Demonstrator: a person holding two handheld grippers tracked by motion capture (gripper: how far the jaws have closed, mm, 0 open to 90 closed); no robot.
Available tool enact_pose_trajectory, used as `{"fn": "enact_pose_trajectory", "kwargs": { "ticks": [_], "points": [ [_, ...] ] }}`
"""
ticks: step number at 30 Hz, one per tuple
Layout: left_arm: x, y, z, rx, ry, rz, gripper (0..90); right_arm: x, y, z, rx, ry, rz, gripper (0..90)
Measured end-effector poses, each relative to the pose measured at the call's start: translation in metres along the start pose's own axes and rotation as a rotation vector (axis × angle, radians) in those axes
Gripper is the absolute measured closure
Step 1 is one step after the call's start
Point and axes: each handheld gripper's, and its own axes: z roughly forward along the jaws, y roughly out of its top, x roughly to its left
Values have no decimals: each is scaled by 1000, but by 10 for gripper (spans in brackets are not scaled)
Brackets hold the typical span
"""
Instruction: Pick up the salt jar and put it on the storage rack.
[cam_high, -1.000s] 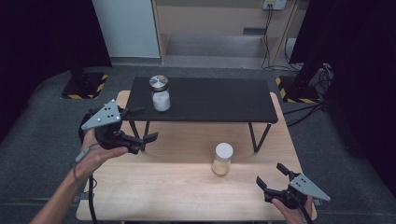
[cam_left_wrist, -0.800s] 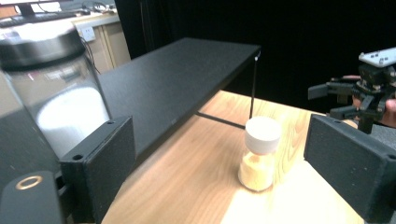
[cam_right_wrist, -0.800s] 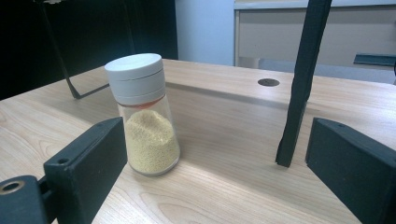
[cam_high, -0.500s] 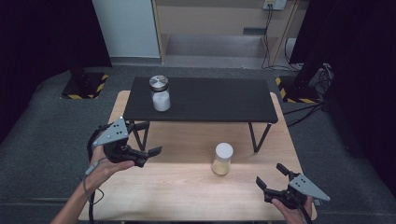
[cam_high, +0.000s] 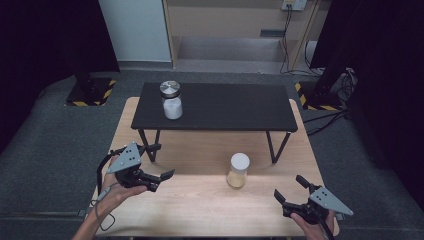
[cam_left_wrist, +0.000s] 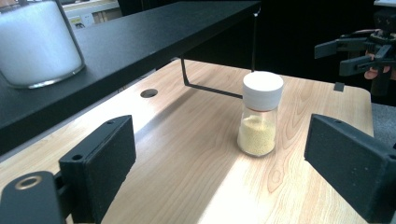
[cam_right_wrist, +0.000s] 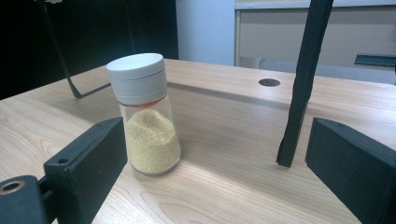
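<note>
A small glass jar of yellow grains (cam_high: 238, 171) with a white lid stands on the wooden table (cam_high: 200, 210), in front of a low black shelf (cam_high: 225, 107). On the shelf's left end stands a jar of white powder (cam_high: 171, 100) with a metal lid. My left gripper (cam_high: 165, 160) hovers low at the table's left, open, pointing right at the yellow jar (cam_left_wrist: 259, 121), which is well ahead of its jaws. My right gripper (cam_high: 289, 187) rests at the front right corner, open and holding nothing. The yellow jar (cam_right_wrist: 144, 130) stands just beyond its left jaw.
The shelf's thin black legs (cam_right_wrist: 299, 93) stand on the table, one close ahead of my right gripper. A cable hole (cam_left_wrist: 149, 93) lies in the tabletop under the shelf. Dark grey floor surrounds the table; cables and stand bases lie at the back.
My left gripper has come down toward the tabletop and shifted nearer and a little right, jaws still apart. The right gripper and both jars have stayed put.
</note>
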Motion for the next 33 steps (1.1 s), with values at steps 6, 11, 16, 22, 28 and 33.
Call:
{"fn": "enact_pose_trajectory", "kwargs": {
  "ticks": [6, 11, 16, 22, 28, 33],
  "points": [
    [-10, -13, -1, -27, 47, -23, 77, 1, 0, 0, 1, -1, -1, 54],
    [-16, -26, -3, -47, 108, -65, 74, 1, 0, 0, 0, -1, -1, 55],
    [-19, -36, -6, -75, 166, -97, 61, 1, 0, 0, 3, -1, 0, 55],
    [-22, -46, -11, -101, 220, -131, 56, 1, 0, 0, 4, -1, 1, 55],
    [-27, -54, -14, -115, 268, -156, 41, 1, 0, 0, 3, -1, 0, 55],
    [-31, -60, -17, -109, 316, -163, 31, 1, 0, 0, 0, -1, -2, 55]
  ]
}}
